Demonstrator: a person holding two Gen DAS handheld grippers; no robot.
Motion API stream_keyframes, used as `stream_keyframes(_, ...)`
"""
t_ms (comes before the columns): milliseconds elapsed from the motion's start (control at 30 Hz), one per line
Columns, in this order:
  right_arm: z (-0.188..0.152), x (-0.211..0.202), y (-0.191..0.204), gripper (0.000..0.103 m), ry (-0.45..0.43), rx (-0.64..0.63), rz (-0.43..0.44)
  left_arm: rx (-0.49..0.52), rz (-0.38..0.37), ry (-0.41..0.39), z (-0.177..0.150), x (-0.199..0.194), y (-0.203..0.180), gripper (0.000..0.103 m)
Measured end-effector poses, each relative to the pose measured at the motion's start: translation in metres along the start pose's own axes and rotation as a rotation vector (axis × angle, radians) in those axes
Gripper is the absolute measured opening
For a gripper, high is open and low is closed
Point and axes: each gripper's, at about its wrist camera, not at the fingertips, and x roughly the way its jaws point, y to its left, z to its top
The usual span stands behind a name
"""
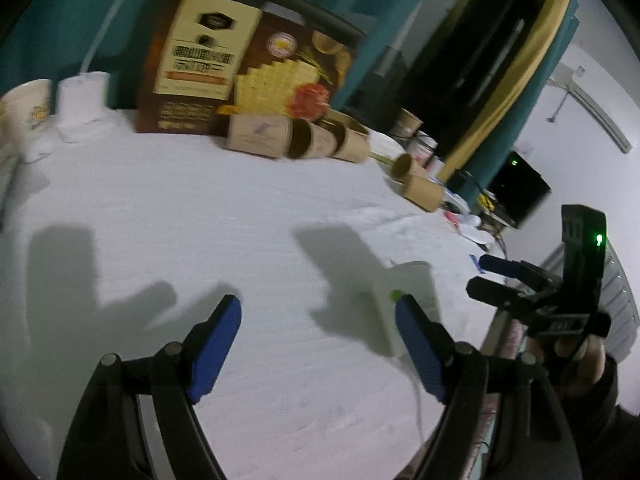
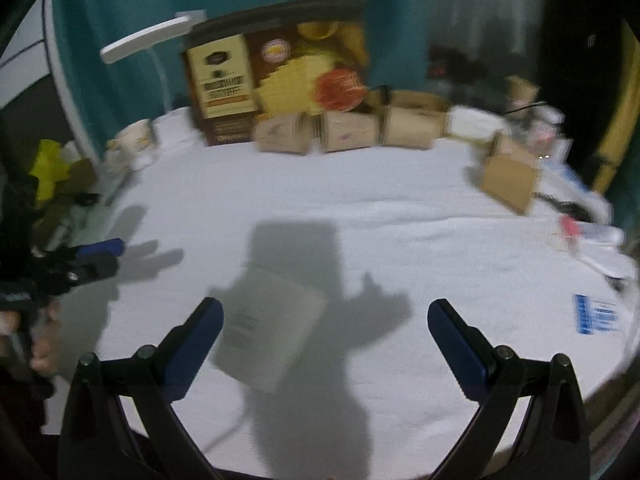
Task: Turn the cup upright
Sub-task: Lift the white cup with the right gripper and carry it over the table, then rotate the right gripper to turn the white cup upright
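**Both tongs spread over the white cloth**

My left gripper (image 1: 318, 344) and right gripper (image 2: 326, 350) gape, holding nothing. Nearest lies a flat white adapter (image 2: 272, 330). Beyond, brown paper cups (image 1: 296, 140) lie sideways before a glossy printed box (image 1: 240, 68).

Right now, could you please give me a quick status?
Both grippers, left and right, open, empty. Brown cups lying far back. White box nearest.

A counter covered in white textured cloth (image 2: 360, 208) fills the foreground, crossed by soft grey shadows. Behind it hangs a teal fabric curtain (image 2: 120, 60). A white long-headed desk lamp (image 2: 146, 40) stands at the back left. To the right, a pale white wall (image 1: 592, 92).
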Motion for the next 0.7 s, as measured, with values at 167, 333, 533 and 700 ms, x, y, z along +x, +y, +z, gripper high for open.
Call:
stream_keyframes(167,0.007,0.033,0.000,0.101,0.123,0.062,0.113,-0.004,0.052,-0.017,-0.004,-0.013,0.019,0.080)
stream_keyframes(333,0.006,0.061,-0.005,0.101,0.201,0.125,0.169,0.022,0.099,-0.014,-0.009,-0.013,0.025,0.080)
stream_keyframes(533,0.007,0.083,-0.010,0.095,0.255,0.175,0.218,0.050,0.134,-0.005,-0.014,-0.010,0.026,0.080)
stream_keyframes(700,0.005,0.096,-0.009,0.074,0.309,0.177,0.246,0.053,0.147,0.007,-0.017,-0.007,0.029,0.080)
